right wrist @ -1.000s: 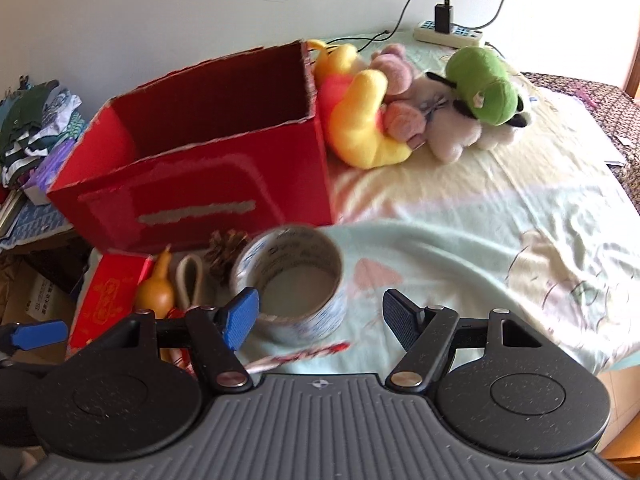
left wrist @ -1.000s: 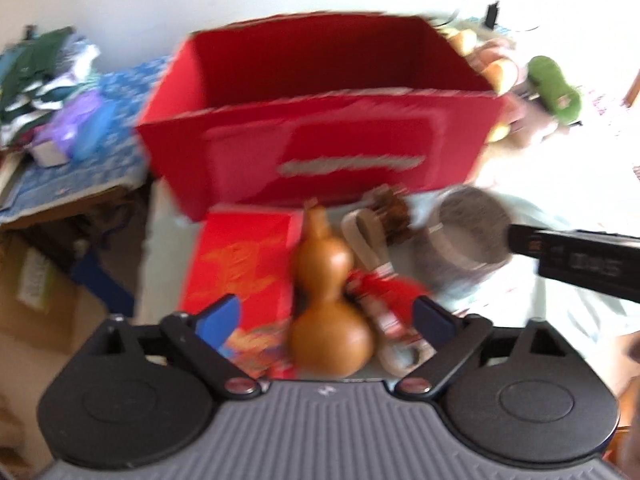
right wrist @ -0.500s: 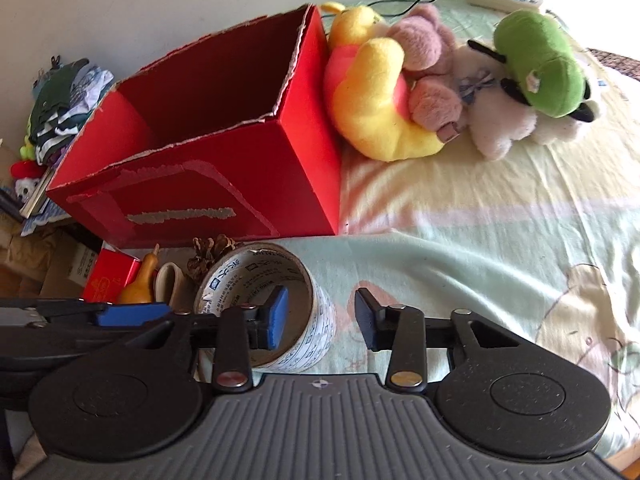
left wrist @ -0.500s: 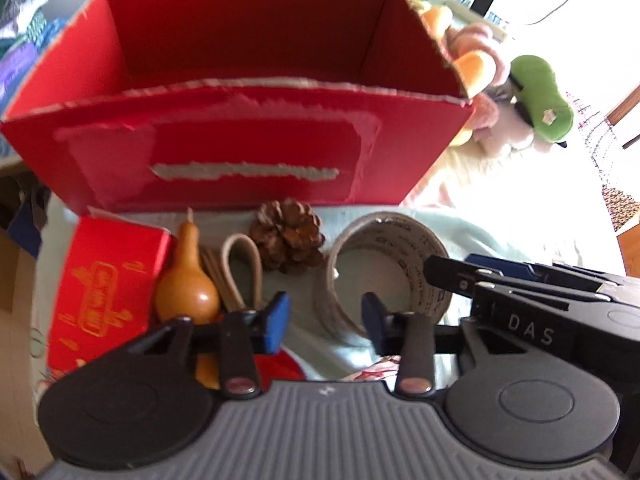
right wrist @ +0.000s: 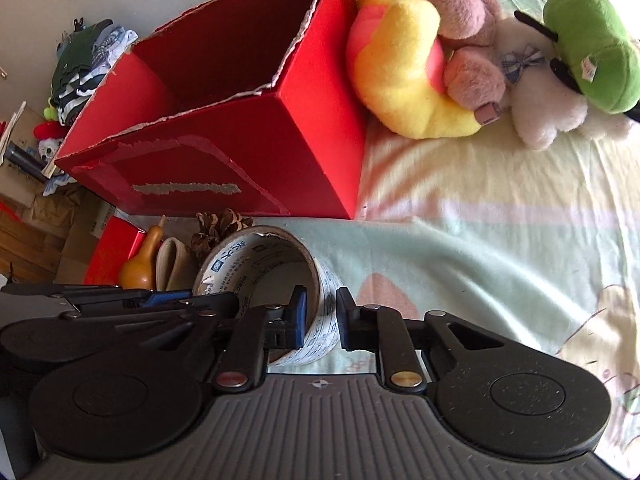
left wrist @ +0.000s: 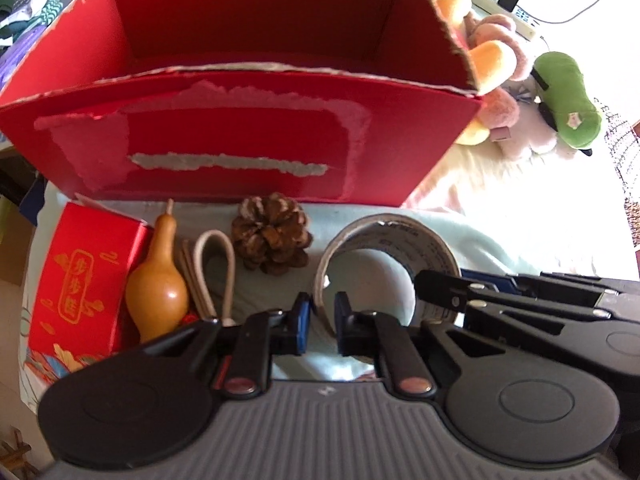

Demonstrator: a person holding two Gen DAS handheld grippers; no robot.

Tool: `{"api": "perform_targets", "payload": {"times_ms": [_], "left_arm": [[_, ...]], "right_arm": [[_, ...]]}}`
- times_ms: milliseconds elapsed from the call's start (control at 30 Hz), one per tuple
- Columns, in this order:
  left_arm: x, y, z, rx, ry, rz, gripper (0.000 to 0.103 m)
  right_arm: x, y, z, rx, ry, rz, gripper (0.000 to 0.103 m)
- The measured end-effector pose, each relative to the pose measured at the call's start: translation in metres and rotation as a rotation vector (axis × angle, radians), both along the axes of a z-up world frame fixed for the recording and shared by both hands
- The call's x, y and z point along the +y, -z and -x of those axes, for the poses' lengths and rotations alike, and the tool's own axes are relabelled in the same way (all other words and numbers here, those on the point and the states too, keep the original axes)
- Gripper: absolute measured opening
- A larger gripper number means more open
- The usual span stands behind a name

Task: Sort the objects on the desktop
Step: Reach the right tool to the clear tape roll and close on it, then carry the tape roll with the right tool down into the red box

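A printed tape roll point(left wrist: 384, 248) lies on the pale green sheet in front of an open red cardboard box point(left wrist: 240, 152). My left gripper point(left wrist: 322, 322) is shut on the roll's near left wall. My right gripper point(right wrist: 321, 320) is shut on the roll's point(right wrist: 256, 268) right wall and shows in the left wrist view point(left wrist: 520, 300) too. Left of the roll lie a pine cone point(left wrist: 272, 236), a beige loop point(left wrist: 214, 268), a tan gourd point(left wrist: 158, 284) and a small red gift box point(left wrist: 84, 280).
Plush toys lie to the right of the red box: a yellow one point(right wrist: 404, 68), a pink one point(right wrist: 472, 36) and a green and white one point(right wrist: 588, 36). A power strip point(left wrist: 504, 12) lies behind them. Folded clothes point(right wrist: 88, 56) and cardboard boxes stand off the bed's left edge.
Both grippers have moved in on the tape roll and closed on its wall, left on the left side, right on the right side. The roll now sits tilted.
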State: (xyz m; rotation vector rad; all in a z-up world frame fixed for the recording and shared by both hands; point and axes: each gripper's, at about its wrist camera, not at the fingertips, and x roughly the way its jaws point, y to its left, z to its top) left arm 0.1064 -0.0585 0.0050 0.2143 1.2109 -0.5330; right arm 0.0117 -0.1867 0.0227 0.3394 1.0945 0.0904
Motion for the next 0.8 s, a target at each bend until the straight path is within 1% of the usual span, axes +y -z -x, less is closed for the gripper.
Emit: {"api": "perform_targets", "payload": {"times_ms": [100,167,267,433,533,633,700,733,800], "left_arm": [[-0.008,-0.010,0.007,-0.014,0.029,0.012,0.008],[-0.017,-0.027,0.011,-0.044,0.061,0.032,0.008],[-0.033,-0.052,0.017,-0.084,0.104,0.069,0.008],[-0.061,-0.092,0.025,-0.170,0.187,0.103,0.008],[-0.071,-0.114,0.025,-0.235,0.206,0.123,0.008],[-0.068,-0.134,0.011,-0.299,0.192,0.127,0.008],[-0.061,-0.146,-0.007,-0.317,0.169,0.122,0.008],[-0.058,-0.147,-0.014,-0.324,0.161,0.117,0.007],[-0.049,-0.146,-0.041,-0.339,0.138,0.095,0.007]], "right_arm": [[-0.009,-0.013,0.003,-0.019,-0.012,0.016,0.017],[-0.017,-0.025,0.005,-0.036,-0.017,0.031,0.017],[-0.031,-0.049,0.011,-0.086,-0.005,0.057,0.017],[-0.052,-0.094,0.022,-0.221,0.047,0.116,0.017],[-0.060,-0.120,0.021,-0.317,0.059,0.146,0.018],[-0.062,-0.138,0.006,-0.396,0.037,0.170,0.018],[-0.055,-0.143,-0.012,-0.419,0.018,0.163,0.018],[-0.054,-0.145,-0.019,-0.426,0.008,0.158,0.018],[-0.044,-0.146,-0.037,-0.440,-0.021,0.153,0.018]]}}
